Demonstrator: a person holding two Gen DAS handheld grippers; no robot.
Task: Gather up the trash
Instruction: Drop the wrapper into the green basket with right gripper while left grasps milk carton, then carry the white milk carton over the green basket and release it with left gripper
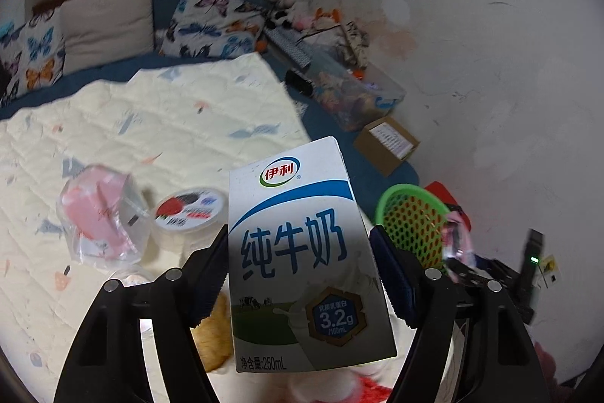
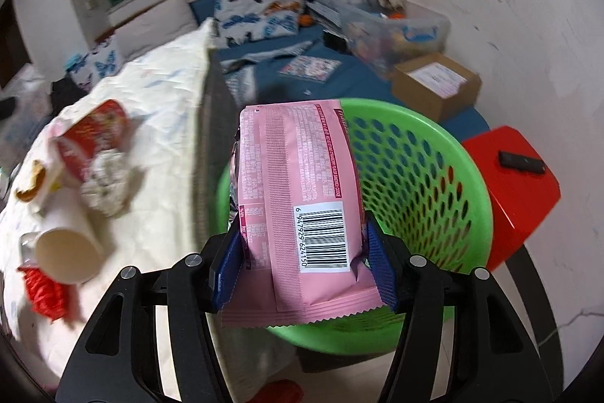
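Note:
My left gripper (image 1: 302, 270) is shut on a white and blue milk carton (image 1: 298, 244), held upright above the quilt (image 1: 132, 123). My right gripper (image 2: 302, 259) is shut on a pink cookie wrapper (image 2: 298, 199), held over the near rim of the green mesh basket (image 2: 426, 184). The basket also shows in the left wrist view (image 1: 411, 218), to the right of the carton, with the wrapper (image 1: 456, 237) beside it. On the quilt lie a clear bag with pink contents (image 1: 102, 218) and a round lidded cup (image 1: 188, 210).
On the quilt (image 2: 158, 108) lie a red can (image 2: 90, 142), crumpled paper (image 2: 109, 184), a paper cup (image 2: 68, 259) and a red wrapper (image 2: 45, 293). A red stool (image 2: 513, 184) with a black device stands right of the basket. A cardboard box (image 2: 434, 89) sits behind.

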